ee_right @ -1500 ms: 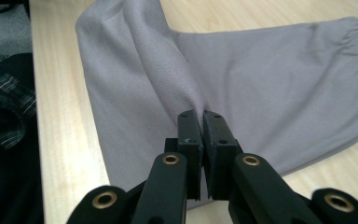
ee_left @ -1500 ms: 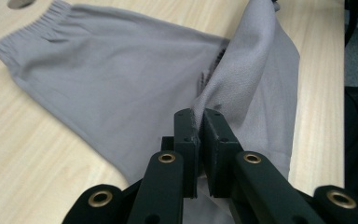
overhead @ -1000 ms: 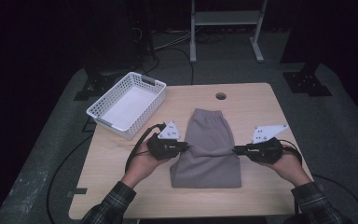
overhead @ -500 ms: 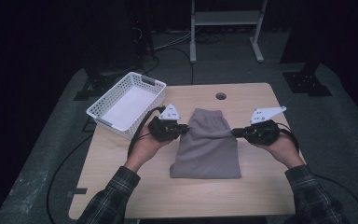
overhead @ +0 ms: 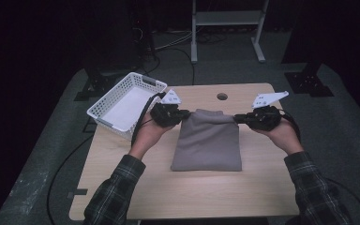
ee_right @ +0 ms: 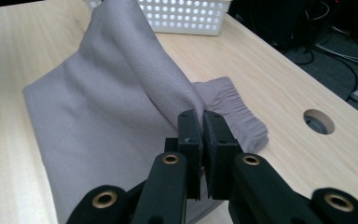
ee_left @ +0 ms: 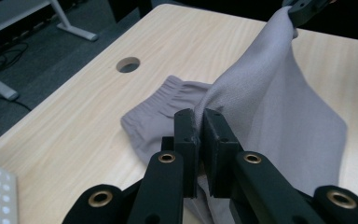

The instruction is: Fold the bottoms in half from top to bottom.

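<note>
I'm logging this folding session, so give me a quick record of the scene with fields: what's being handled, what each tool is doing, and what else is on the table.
item: grey shorts, partly folded on the table
fold state: near layer lifted toward the elastic waistband at the far end
left tool: shut on the cloth's left corner
right tool: shut on the cloth's right corner
cloth between tools: stretched, raised off the lower layer
basket: white, perforated, at the table's far left corner
table hole: beyond the waistband
</note>
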A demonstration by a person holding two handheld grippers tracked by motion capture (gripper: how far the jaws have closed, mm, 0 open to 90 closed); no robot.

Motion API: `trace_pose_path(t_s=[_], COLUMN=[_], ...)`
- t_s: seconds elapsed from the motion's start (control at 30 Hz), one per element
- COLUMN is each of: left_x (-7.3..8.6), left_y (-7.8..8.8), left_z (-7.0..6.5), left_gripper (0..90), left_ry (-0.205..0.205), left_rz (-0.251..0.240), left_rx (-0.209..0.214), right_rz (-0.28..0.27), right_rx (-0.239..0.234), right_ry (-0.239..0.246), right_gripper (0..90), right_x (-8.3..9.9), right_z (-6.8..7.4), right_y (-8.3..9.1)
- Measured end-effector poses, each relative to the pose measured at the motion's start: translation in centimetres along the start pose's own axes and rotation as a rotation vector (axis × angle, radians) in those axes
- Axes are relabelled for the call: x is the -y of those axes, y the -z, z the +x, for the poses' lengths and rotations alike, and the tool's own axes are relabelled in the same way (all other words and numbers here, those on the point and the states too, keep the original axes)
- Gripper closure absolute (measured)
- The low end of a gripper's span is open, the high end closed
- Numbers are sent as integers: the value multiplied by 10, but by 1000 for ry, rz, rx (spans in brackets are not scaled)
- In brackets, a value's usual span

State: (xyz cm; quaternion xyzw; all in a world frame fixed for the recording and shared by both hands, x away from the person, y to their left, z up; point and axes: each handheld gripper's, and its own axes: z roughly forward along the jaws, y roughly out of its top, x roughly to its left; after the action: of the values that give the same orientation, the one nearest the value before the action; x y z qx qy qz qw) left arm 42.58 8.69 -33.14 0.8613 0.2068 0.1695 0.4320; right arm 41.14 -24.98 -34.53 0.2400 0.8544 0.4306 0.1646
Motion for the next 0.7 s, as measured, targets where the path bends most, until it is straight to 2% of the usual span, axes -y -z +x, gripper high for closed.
trace_pose_path(t_s=[0.23, 0.33, 0.53, 0.7], left_x=[2, 4, 13, 19], left_y=[-18, -28, -51, -68], left_z=[16, 23, 37, 45], left_gripper=[847, 846, 841, 839], left_ry=[29, 35, 73, 109], left_rz=[34, 61, 114, 140], left_rx=[-16, -25, -38, -46], right_rz=[21, 38, 66, 81], right_rx=[11, 18, 27, 29], right_ry=[-25, -36, -64, -115], right_gripper=[860, 860, 859, 858], right_x=[0, 1, 5, 13], right_z=[-14, -20, -33, -45], right_y=[-15, -24, -43, -60])
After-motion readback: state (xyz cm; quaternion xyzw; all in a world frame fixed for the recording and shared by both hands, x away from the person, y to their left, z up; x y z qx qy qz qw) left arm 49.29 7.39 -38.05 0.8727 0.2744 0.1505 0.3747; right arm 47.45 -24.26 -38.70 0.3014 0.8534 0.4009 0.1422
